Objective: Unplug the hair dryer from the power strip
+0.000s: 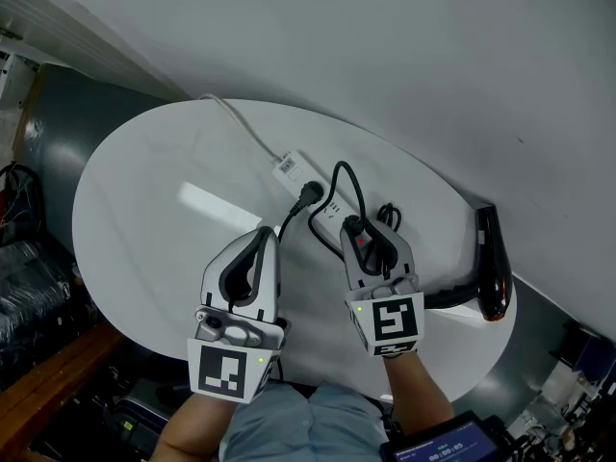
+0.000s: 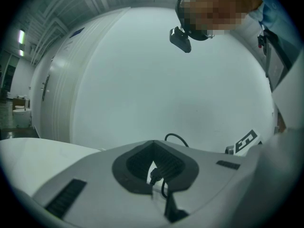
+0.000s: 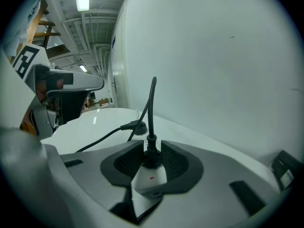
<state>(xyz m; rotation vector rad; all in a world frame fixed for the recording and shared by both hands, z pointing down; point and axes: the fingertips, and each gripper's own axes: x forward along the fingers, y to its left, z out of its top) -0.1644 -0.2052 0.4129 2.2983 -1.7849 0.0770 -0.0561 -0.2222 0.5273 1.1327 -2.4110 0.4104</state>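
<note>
Nearest the camera in the head view, the left gripper (image 1: 267, 234) is held low over the white desk (image 1: 144, 229), and only its own view shows the jaws: they are seen meeting at the tips (image 2: 153, 145), with nothing clamped between them. Through the small gap left below the tips a black plug (image 2: 153, 176) and a stretch of cord are glimpsed. Just to the right, the right gripper (image 1: 371, 239) is set at the near end of the white power strip (image 1: 298, 176). From above its grasp is masked by the gripper body, but in the right gripper view the jaws are seen closed against both sides of a black plug (image 3: 151, 158). This plug stands upright in the power strip (image 3: 151, 180), just above a small red mark, with its cord rising straight up. The same plug (image 1: 352, 225) is seen from the head view, its cord arching away and back towards a loose coil (image 1: 387, 216) beside the gripper. Farther along the strip a second plug (image 1: 310, 194) is seated, visible beyond the jaws in the right gripper view (image 3: 137, 126), with its cord led back under the left gripper. The hair dryer (image 1: 491, 258) is shown only by the head view. It lies well apart to the right of the right gripper, at the desk's edge near the grey wall (image 1: 385, 56).
</note>
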